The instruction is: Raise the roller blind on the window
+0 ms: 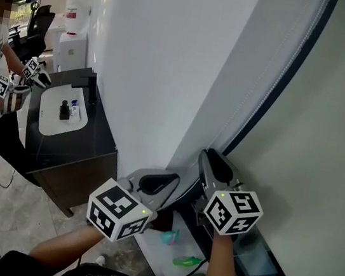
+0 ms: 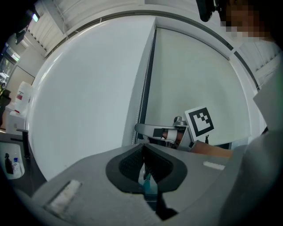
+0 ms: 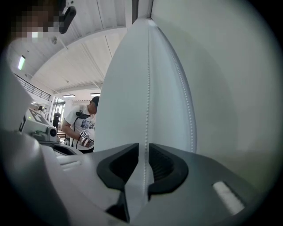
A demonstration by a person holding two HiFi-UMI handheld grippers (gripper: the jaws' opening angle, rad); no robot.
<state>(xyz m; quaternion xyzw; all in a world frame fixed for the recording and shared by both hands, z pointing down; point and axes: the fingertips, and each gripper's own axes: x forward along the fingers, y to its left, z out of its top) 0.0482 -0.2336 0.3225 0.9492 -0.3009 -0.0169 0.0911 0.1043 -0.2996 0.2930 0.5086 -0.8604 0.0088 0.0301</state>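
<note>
Left gripper is clenched. The bead chain runs straight down into its pinch line, so it looks clamped on the chain. The chain hangs along the left edge of the dark window frame.

Right gripper sits just beside the left one and is released. Its jaws stand a little apart, one chain strand passes loose through the gap, and the pads are not pressing on it. A second strand hangs close to the right of it.

Risks:
- Only the left gripper seems to hold anything. If the thin beads slip through that pinch, the blind's weight can run the chain back and the fabric drops.
- The right gripper could close on the wrong strand or catch both. The wrong strand lowers the blind, and both together jam it.
- A pull away from the window rather than along the chain could make beads jump at the top.

Roller blind covers the pane to the right of the frame. It is down almost fully, with a dark strip of glass showing under it near the sill. The fabric hangs top to bottom with its free end pointing down. The chain's long axis is vertical too, parallel to the frame edge; the bend in it is lens curve.
</note>
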